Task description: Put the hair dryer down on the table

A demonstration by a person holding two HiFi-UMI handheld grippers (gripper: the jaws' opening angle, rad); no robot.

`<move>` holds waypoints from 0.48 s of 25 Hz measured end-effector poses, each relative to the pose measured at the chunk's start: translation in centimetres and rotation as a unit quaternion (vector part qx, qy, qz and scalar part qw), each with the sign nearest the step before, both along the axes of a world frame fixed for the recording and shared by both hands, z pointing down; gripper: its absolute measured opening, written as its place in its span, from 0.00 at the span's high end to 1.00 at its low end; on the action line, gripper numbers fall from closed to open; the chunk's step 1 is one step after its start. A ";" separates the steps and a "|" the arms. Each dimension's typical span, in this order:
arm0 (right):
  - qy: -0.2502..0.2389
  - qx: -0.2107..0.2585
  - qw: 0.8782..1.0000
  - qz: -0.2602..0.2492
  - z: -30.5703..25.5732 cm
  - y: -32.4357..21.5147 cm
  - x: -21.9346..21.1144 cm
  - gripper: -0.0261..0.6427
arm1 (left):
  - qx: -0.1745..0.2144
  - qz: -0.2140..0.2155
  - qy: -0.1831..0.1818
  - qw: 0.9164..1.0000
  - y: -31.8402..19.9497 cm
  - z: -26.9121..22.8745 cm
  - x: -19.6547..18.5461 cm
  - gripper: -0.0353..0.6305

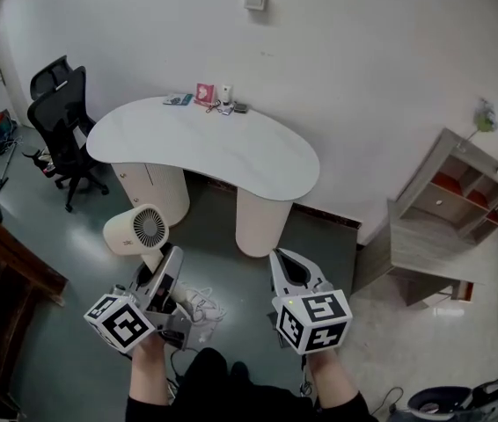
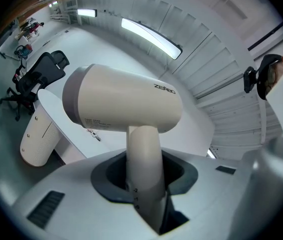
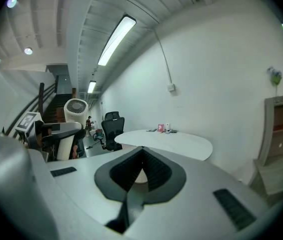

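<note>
A cream hair dryer (image 1: 136, 229) with a round grille hangs in the air in front of the white curved table (image 1: 258, 161), short of its near edge. My left gripper (image 1: 165, 260) is shut on its handle. In the left gripper view the hair dryer (image 2: 126, 101) stands upright, its handle clamped between the jaws of the left gripper (image 2: 144, 171), with the barrel lying crosswise above them. The white cord (image 1: 200, 304) trails down below it. My right gripper (image 1: 286, 260) is held beside it on the right. In its own view the right gripper (image 3: 141, 151) is shut with nothing in it.
Small items (image 1: 209, 97) lie along the table's far edge by the wall. A black office chair (image 1: 60, 117) stands left of the table. A grey shelf unit (image 1: 460, 200) is on the right, and a dark wooden rail (image 1: 3, 253) at the far left.
</note>
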State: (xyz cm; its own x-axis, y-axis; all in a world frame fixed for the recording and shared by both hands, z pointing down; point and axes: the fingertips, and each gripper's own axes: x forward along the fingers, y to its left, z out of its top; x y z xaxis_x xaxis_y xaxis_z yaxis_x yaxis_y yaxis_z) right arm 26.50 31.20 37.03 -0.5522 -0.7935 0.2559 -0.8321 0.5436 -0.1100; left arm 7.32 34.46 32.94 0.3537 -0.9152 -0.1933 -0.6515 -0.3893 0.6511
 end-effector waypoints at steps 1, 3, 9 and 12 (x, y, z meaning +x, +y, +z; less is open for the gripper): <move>-0.003 -0.001 1.000 0.002 -0.1 -0.3 0.0 0.96 | 0.000 0.001 0.001 1.000 -0.3 -0.1 0.0 0.76; -0.005 -0.001 1.000 0.004 -0.1 -1.0 -0.1 0.96 | 0.000 0.002 -0.001 1.000 -1.1 -0.3 -0.3 0.76; -0.007 -0.005 1.000 0.013 0.4 -4.2 -1.2 0.96 | 0.001 -0.002 -0.004 1.000 -4.2 -0.2 -2.7 0.76; -0.006 -0.005 1.000 0.016 0.5 -7.1 -2.6 0.96 | 0.004 -0.001 0.000 1.000 -7.1 -0.2 -4.4 0.76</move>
State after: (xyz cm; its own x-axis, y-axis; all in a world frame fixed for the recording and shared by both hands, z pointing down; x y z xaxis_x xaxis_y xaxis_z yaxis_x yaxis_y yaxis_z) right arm 23.91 24.05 37.55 -0.5290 -0.8085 0.2577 -0.8480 0.5151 -0.1247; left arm 2.96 27.34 32.70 0.3514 -0.9145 -0.2008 -0.6519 -0.3929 0.6486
